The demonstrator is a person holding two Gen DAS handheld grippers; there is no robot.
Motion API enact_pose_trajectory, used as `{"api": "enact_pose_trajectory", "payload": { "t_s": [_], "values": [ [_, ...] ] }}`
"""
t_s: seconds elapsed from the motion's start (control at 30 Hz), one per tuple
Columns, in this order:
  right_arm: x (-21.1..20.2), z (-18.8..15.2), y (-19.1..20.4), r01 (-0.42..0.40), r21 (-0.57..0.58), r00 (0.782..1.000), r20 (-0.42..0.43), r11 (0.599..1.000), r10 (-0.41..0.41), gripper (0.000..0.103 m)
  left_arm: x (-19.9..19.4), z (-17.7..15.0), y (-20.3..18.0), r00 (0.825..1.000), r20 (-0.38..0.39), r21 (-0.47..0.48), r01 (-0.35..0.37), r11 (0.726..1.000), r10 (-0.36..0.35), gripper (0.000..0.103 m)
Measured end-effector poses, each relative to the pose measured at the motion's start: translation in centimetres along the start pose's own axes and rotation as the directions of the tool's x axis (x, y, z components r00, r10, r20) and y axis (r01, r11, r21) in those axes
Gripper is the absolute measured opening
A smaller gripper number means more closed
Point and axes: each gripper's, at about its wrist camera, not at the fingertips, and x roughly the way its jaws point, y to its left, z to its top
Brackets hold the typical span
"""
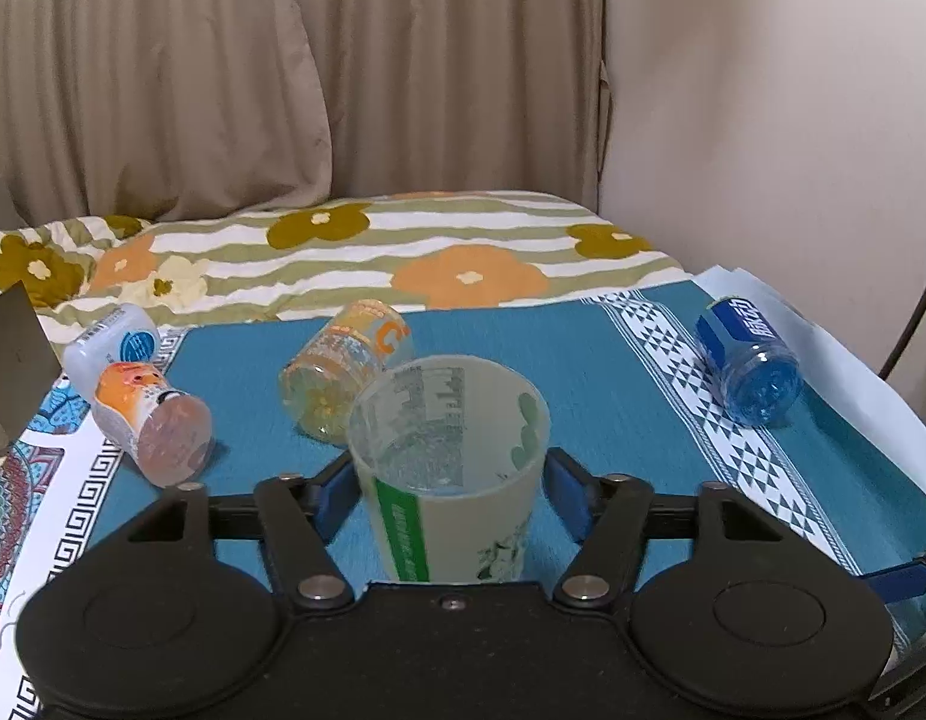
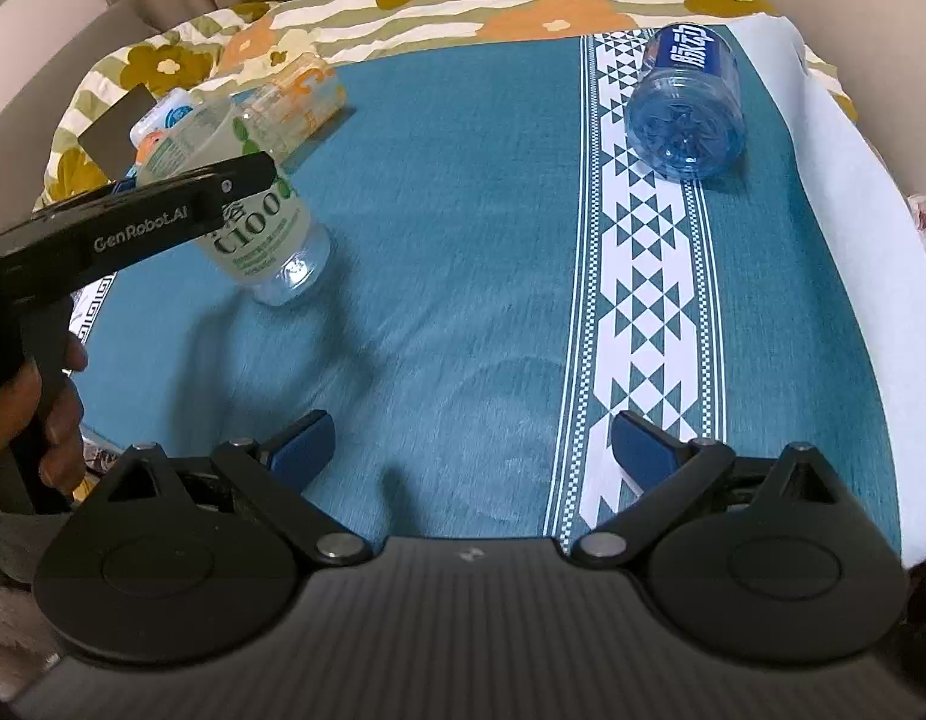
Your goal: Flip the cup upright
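A clear plastic cup with a green and white label (image 1: 448,468) sits between the blue pads of my left gripper (image 1: 445,483), tilted, its open mouth facing away from the camera. The jaws press its sides. In the right wrist view the same cup (image 2: 265,228) hangs tilted in the left gripper, its base just above the blue cloth (image 2: 463,240). My right gripper (image 2: 472,441) is open and empty over the cloth, well to the right of the cup.
An orange cup (image 1: 343,372), an orange-and-white cup (image 1: 145,414) and a blue cup (image 1: 751,360) lie on their sides on the cloth. A flowered blanket (image 1: 403,252) lies behind. A grey card (image 1: 13,354) stands at the left edge.
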Motion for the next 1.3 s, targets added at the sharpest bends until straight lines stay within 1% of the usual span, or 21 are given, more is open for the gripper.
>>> {"api": "enact_pose_trajectory", "payload": {
  "t_s": [0.03, 0.1, 0.17, 0.23, 0.33, 0.53, 0.63, 0.77, 0.9, 0.97, 1.1, 1.3],
  "values": [
    [0.0, -0.1, 0.1, 0.006, -0.003, 1.000, 0.001, 1.000, -0.006, 0.103, -0.1, 0.0, 0.0, 1.000, -0.005, -0.002, 0.001, 1.000, -0.001, 0.092],
    [-0.2, -0.1, 0.4, 0.015, -0.009, 1.000, 0.004, 1.000, -0.015, 0.103, -0.7, 0.1, 0.1, 1.000, -0.016, -0.012, 0.011, 1.000, -0.011, 0.099],
    [-0.6, -0.1, 0.6, 0.015, -0.012, 1.000, 0.012, 1.000, -0.015, 0.103, -1.7, 0.6, 0.5, 0.999, -0.031, -0.034, 0.019, 0.999, -0.020, 0.099],
    [-1.5, 0.2, 1.0, 0.013, -0.008, 0.999, 0.030, 1.000, -0.013, 0.103, -3.2, 1.3, 0.9, 0.999, -0.044, -0.052, 0.006, 0.999, -0.008, 0.099],
    [-3.4, 0.9, 1.4, 0.005, -0.008, 0.998, 0.062, 1.000, -0.004, 0.103, -6.1, 2.5, 1.9, 0.999, -0.036, -0.073, -0.015, 0.997, 0.012, 0.102],
    [-7.7, 3.0, 3.2, 0.061, -0.049, 0.987, 0.149, 0.997, -0.053, 0.103, -11.4, 4.9, 4.0, 0.998, -0.031, -0.066, -0.056, 0.996, 0.054, 0.103],
    [-9.8, 3.9, 4.6, 0.096, -0.059, 0.978, 0.192, 0.994, -0.083, 0.103, -12.9, 5.5, 4.8, 0.997, -0.041, -0.050, -0.063, 0.997, 0.061, 0.103],
    [-11.7, 4.5, 6.1, 0.129, -0.048, 0.969, 0.216, 0.990, -0.116, 0.103, -14.2, 5.5, 5.6, 0.994, -0.078, -0.040, -0.077, 0.996, 0.074, 0.103],
    [-12.7, 4.4, 7.2, 0.176, -0.024, 0.962, 0.217, 0.984, -0.167, 0.103, -14.8, 4.7, 6.6, 0.991, -0.098, -0.070, -0.096, 0.993, 0.089, 0.103],
    [-12.7, 4.2, 7.7, 0.208, -0.013, 0.956, 0.213, 0.978, -0.200, 0.103, -14.9, 4.2, 7.1, 0.990, -0.106, -0.086, -0.104, 0.991, 0.095, 0.103],
    [-12.4, 3.6, 7.9, 0.241, 0.013, 0.950, 0.204, 0.971, -0.238, 0.103, -15.0, 3.7, 7.6, 0.988, -0.111, -0.096, -0.116, 0.989, 0.106, 0.103],
    [-12.4, 3.3, 8.3, 0.258, 0.030, 0.943, 0.208, 0.966, -0.259, 0.103, -15.3, 3.6, 7.8, 0.989, -0.108, -0.073, -0.110, 0.991, 0.102, 0.103]
  ]
}}
